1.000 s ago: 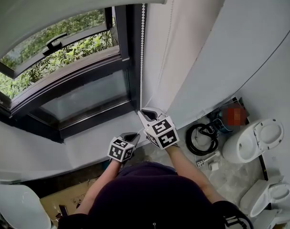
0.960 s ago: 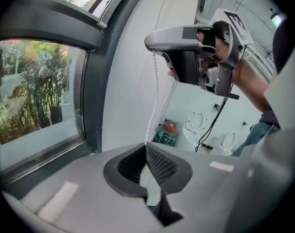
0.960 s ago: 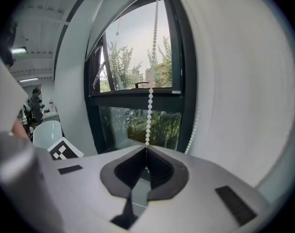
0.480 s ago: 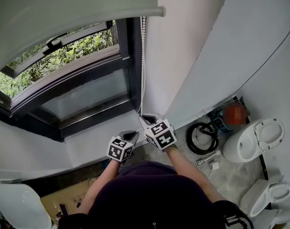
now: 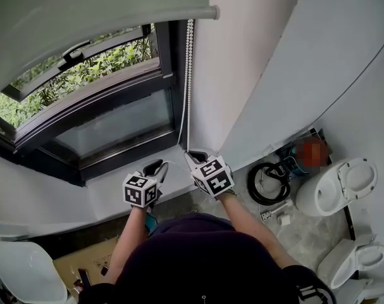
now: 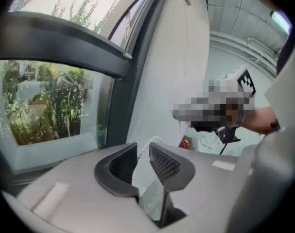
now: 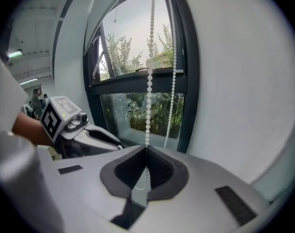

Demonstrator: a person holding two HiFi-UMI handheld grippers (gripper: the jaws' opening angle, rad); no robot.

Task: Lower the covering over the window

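Note:
A grey roller blind (image 5: pixel 97 18) covers the top of the dark-framed window (image 5: pixel 103 125). Its white bead chain (image 5: pixel 189 75) hangs down the window's right side. My right gripper (image 5: pixel 193 154) is shut on one strand of the chain (image 7: pixel 149 81) at sill height, pinched at the jaw tips (image 7: pixel 147 150). The second strand (image 7: pixel 172 81) hangs free beside it. My left gripper (image 5: pixel 157 167) sits to the left above the sill. Its jaws (image 6: pixel 143 149) have just been opening. A slack loop of chain (image 6: pixel 148 145) shows in the gap at the tips, and the pads do not press it.
A white wall (image 5: pixel 242 75) runs right of the window and a pale sill (image 5: pixel 109 192) lies below it. On the floor to the right are a coiled black hose (image 5: pixel 267 185) and two white toilets (image 5: pixel 334 189). A cardboard box (image 5: pixel 84 265) lies at lower left.
My left gripper let go of the chain, opened, and moved left and up. The blind's bottom bar came down a little. The right gripper sank slightly with the chain.

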